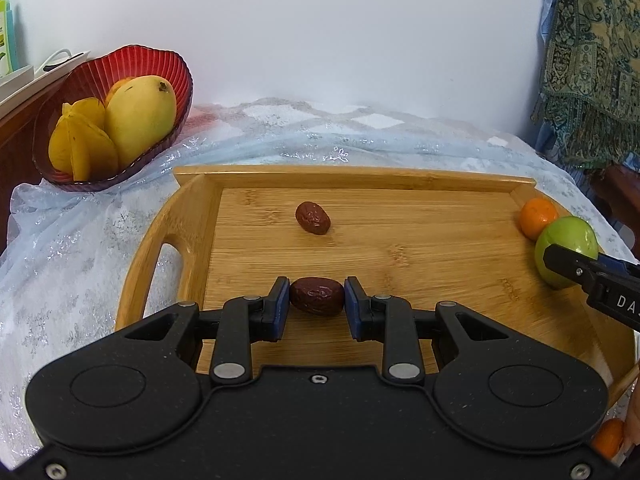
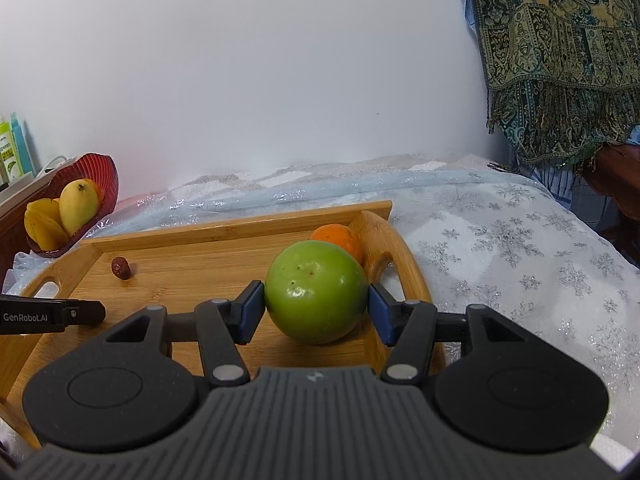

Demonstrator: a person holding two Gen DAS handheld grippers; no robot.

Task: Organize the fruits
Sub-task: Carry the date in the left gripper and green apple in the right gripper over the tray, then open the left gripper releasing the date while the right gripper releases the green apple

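My left gripper (image 1: pixel 317 298) is shut on a dark red date (image 1: pixel 317 295), its blue pads pressing both ends just over the bamboo tray (image 1: pixel 400 264). A second red date (image 1: pixel 313 217) lies farther back on the tray. My right gripper (image 2: pixel 316 304) is shut on a green apple (image 2: pixel 316 296) at the tray's right end; the apple (image 1: pixel 566 240) also shows in the left wrist view with a finger across it. An orange (image 2: pixel 338 238) sits just behind the apple by the tray's right handle.
A red ribbed bowl (image 1: pixel 120 64) at the back left holds a mango (image 1: pixel 140 118) and a yellow starfruit (image 1: pixel 82 146). The tray stands on a white snowflake cloth (image 2: pixel 520 248). A patterned shawl (image 2: pixel 560 52) hangs at right. Another orange (image 1: pixel 608 438) peeks in at lower right.
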